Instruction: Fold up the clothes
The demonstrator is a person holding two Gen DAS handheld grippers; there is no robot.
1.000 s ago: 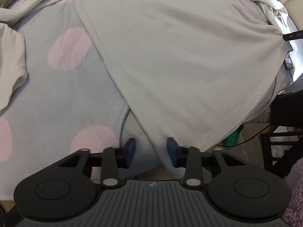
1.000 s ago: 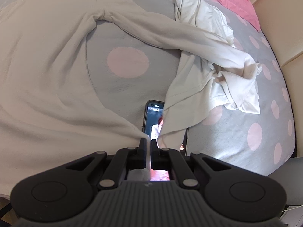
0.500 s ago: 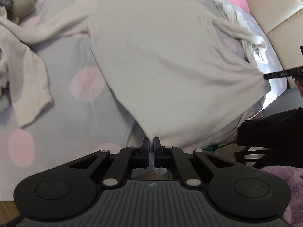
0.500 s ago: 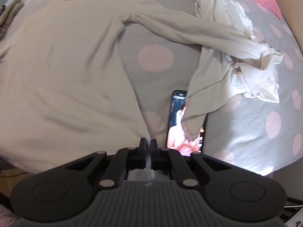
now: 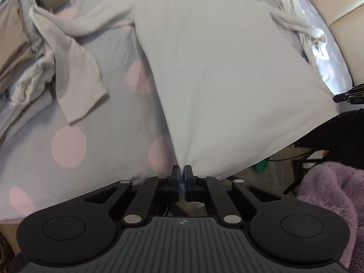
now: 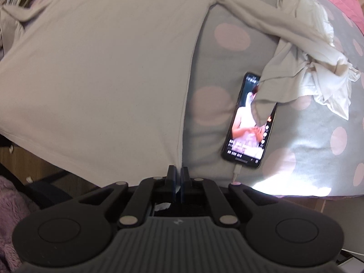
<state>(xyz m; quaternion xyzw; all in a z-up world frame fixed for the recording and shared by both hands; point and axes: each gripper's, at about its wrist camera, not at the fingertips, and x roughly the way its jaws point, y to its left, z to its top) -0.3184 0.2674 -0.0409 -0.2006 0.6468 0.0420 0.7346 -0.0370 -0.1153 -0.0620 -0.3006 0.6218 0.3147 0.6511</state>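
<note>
A cream long-sleeved shirt (image 5: pixel 223 72) lies spread front-down on a grey bed cover with pink dots (image 5: pixel 68 145). My left gripper (image 5: pixel 181 170) is shut on the shirt's left hem corner and holds it off the bed edge. My right gripper (image 6: pixel 178 171) is shut on the right hem corner of the same shirt (image 6: pixel 102 63). The hem hangs stretched between the two grippers. One sleeve (image 5: pixel 75 72) lies bent on the left, the other sleeve (image 6: pixel 268 20) runs over the right-hand clothes pile.
A lit phone (image 6: pixel 250 120) on a charging cable lies on the cover right of the shirt, partly under crumpled white clothes (image 6: pixel 318 72). More clothes (image 5: pixel 20 45) are piled at the left. A purple fluffy blanket (image 5: pixel 329 193) and dark furniture stand off the bed's edge.
My left gripper closed on the hem corner. Both grippers have pulled back and up from the bed, drawing the hem taut and bringing the whole shirt into view.
</note>
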